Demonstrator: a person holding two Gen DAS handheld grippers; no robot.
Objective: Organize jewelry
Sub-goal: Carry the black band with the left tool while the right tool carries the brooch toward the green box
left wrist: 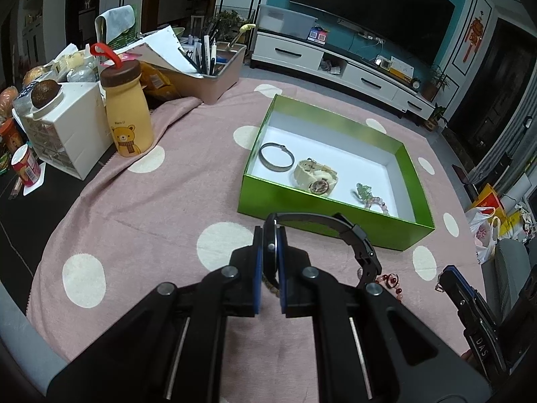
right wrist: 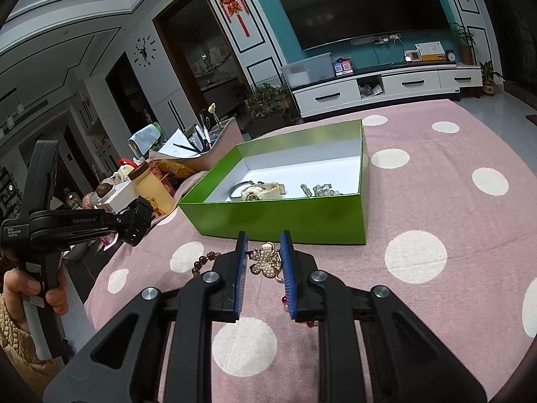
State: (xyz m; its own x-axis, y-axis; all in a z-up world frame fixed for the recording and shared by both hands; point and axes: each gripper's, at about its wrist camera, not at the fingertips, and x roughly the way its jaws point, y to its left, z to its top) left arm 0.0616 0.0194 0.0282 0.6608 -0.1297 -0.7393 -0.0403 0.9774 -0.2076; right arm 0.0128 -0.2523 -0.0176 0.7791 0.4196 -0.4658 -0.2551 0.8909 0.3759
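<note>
Tongs first: the left tongs (left wrist: 270, 262) are clenching a black watch (left wrist: 349, 235) by its face, edge-on between the blue pads, and the strap is arching out to the right, hanging just short of the green box (left wrist: 322, 208). The right tongs (right wrist: 265, 265) are pinching a pearl flower brooch (right wrist: 265, 260) between their pads, with what looks like a fine chain trailing down from it. Both pieces are riding above the pink dotted cloth (right wrist: 436, 201) covering the counter.

Judging by the task, both loads are heading for the box. The near wall is standing right in front of each pair of tongs, so the carry is calling for enough lift that the dangling strap and the chain clear the rim before anything is let go. Letting go low inside would keep the watch from knocking.

Just beside the right tongs, dark red beads (right wrist: 204, 260) are lying on the cloth, waiting their turn.

Inside the box, the near-left part is already filling: a metal bangle (left wrist: 276, 156), a cream watch (left wrist: 317, 176) just right of it, then a green-charm bead bracelet (left wrist: 369, 196) against the near wall. The far half is sitting bare, so that is looking like the safer landing spot.

Far left, a bear bottle (left wrist: 126, 110), a white drawer unit (left wrist: 67, 134) and a pen tray (left wrist: 214, 77) are crowding the counter, well apart from the box and not blocking the route.
</note>
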